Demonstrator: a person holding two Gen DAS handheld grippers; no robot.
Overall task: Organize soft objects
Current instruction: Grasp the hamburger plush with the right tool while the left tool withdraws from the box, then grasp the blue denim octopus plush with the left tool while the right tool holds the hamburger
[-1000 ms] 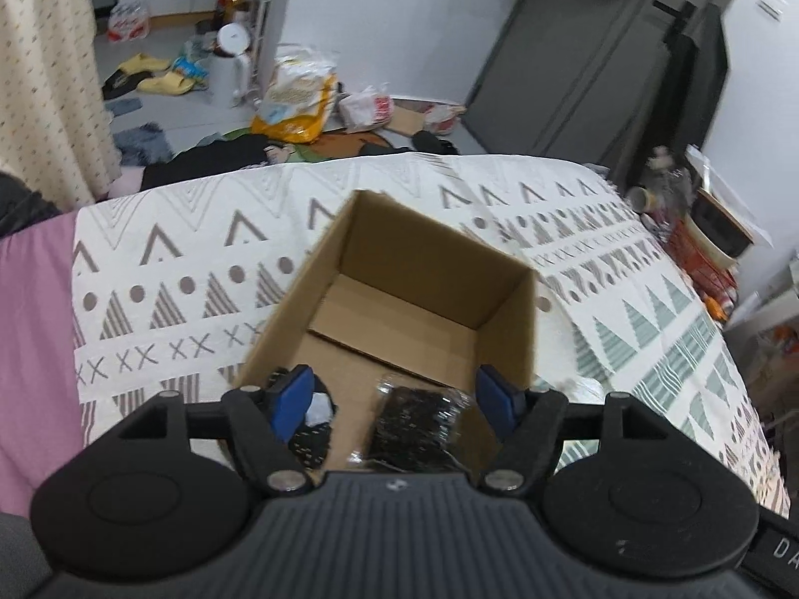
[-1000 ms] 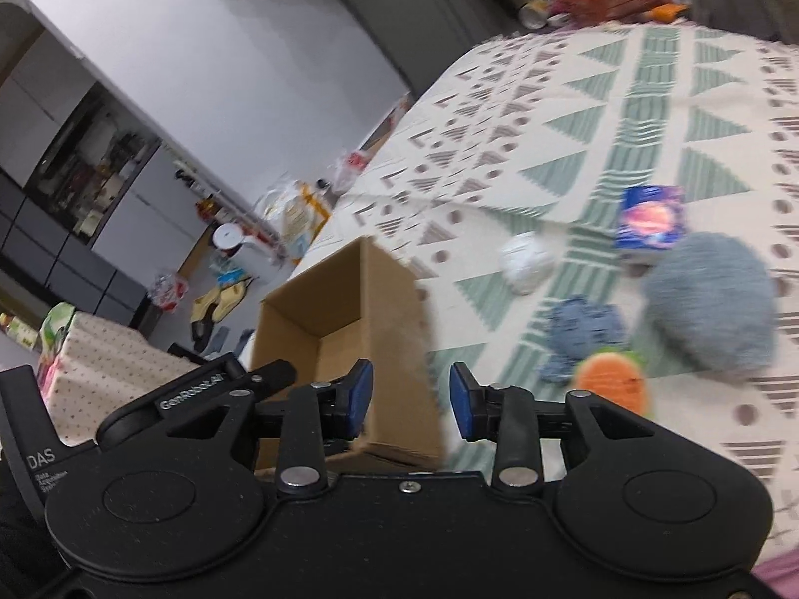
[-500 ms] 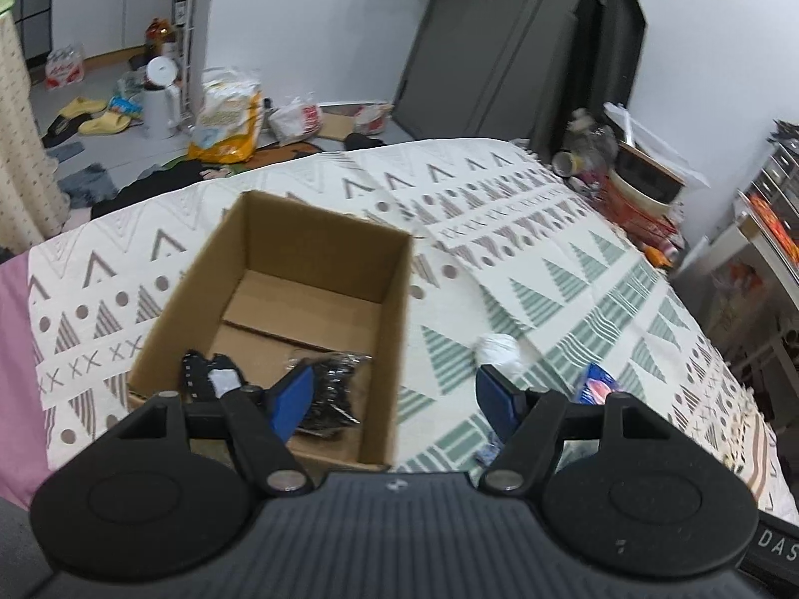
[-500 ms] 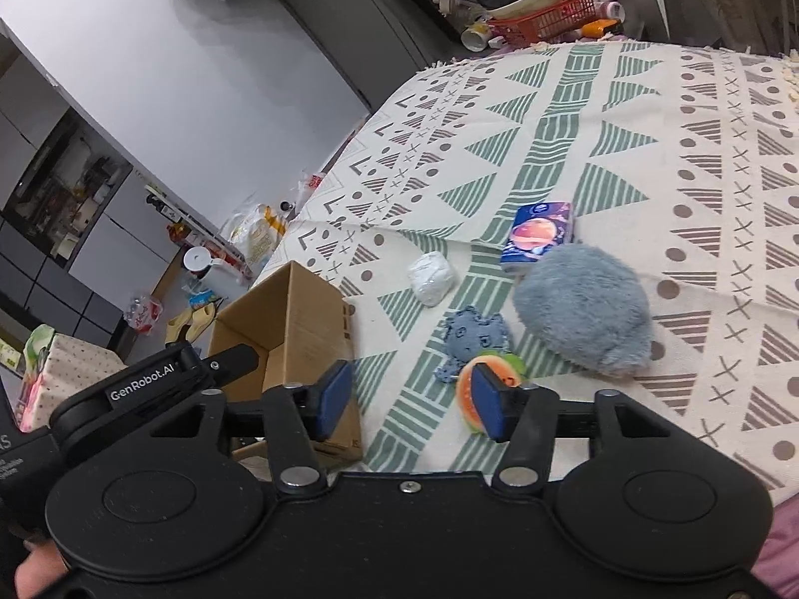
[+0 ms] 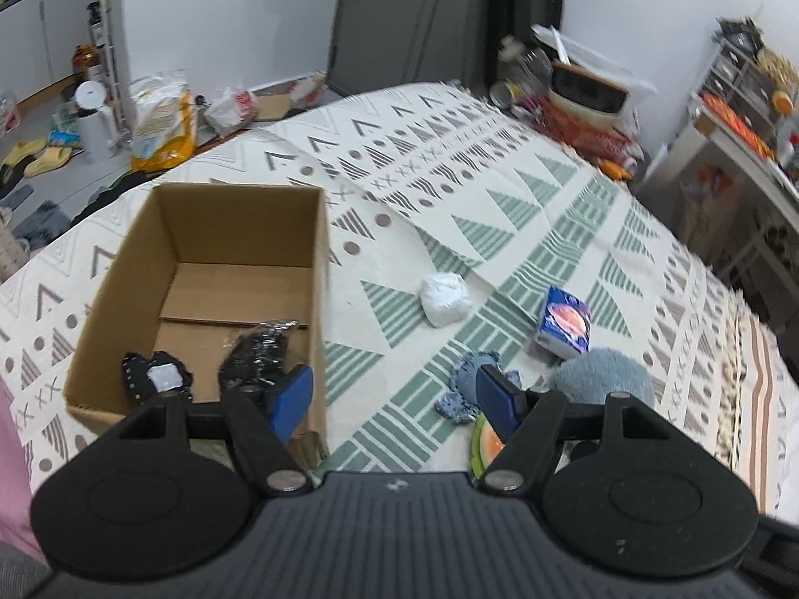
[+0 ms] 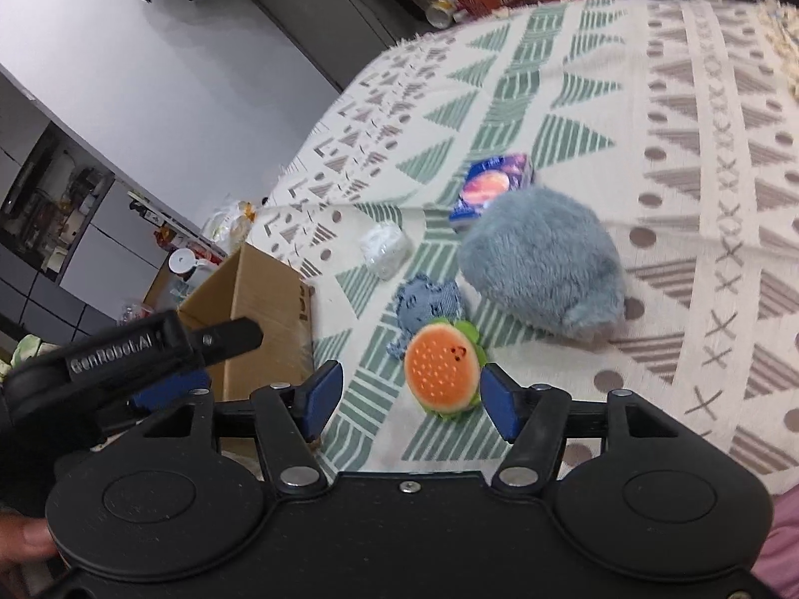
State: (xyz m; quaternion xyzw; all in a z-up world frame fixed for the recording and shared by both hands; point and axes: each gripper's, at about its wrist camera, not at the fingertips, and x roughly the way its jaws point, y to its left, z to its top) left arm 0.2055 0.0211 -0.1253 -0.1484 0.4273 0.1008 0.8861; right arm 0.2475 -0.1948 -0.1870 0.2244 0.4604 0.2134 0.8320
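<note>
While my right gripper (image 6: 407,394) spreads its jaws, the burger plush (image 6: 442,367) lies on the patterned blanket (image 6: 699,149) between its pads, ungripped. I hold the left gripper (image 5: 394,397) wide and empty beside the cardboard box (image 5: 319,249), which has two black wrapped items (image 5: 259,354) at its near end. Nearby lies the grey-blue plush (image 6: 542,262).

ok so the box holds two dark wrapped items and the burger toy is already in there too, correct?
Not quite. The cardboard box does hold two dark wrapped items, but the burger toy lies outside on the patterned blanket, in front of the right hand-held gripper. The right wrist view shows it.
</note>
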